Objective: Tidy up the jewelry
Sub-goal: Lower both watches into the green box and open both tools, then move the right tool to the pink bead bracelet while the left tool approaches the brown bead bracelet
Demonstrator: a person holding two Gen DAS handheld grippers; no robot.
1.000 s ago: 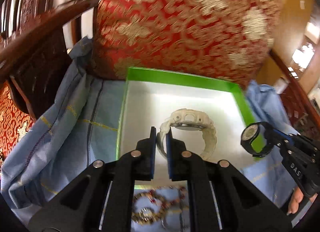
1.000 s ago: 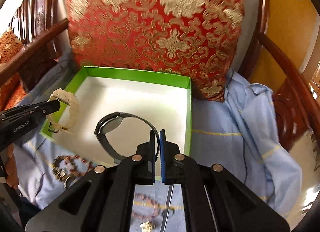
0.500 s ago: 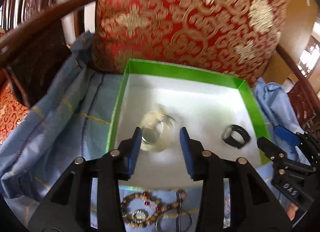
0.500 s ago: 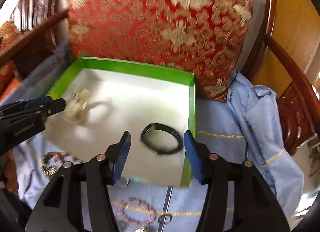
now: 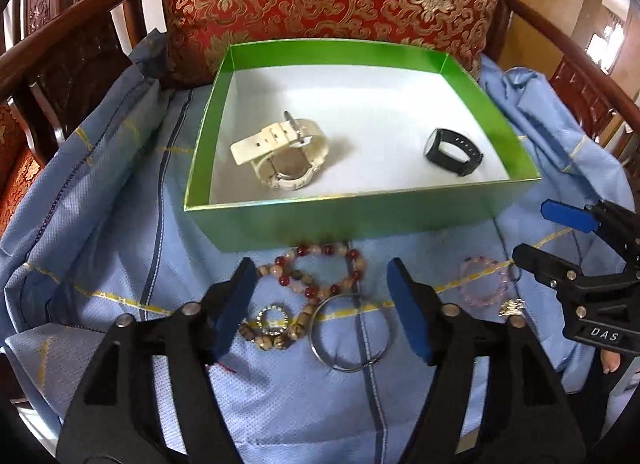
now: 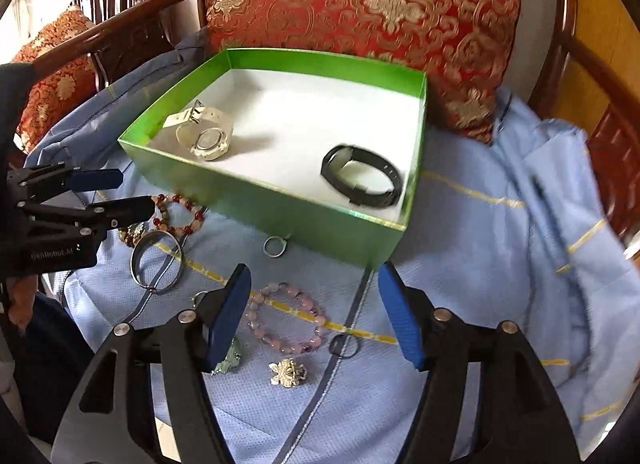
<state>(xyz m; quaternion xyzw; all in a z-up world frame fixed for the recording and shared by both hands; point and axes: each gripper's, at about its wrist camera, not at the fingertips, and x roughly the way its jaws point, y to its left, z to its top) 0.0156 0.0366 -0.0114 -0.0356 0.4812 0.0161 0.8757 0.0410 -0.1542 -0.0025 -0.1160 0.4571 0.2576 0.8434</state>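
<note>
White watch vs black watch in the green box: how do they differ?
Colour: the white watch is cream; the black watch is dark all over.
Build: the white watch is chunkier with a thick strap; the black watch is a slim band.
Place: from the left wrist view, the white watch lies in the left half of the green box, the black watch near its right wall.
Shared: both rest on the box's white floor, straps looped, untouched by either gripper.

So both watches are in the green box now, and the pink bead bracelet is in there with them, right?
Not quite. Both the white watch and black watch lie in the green box, but the pink bead bracelet lies outside it on the blue cloth, as the right wrist view shows.
</note>
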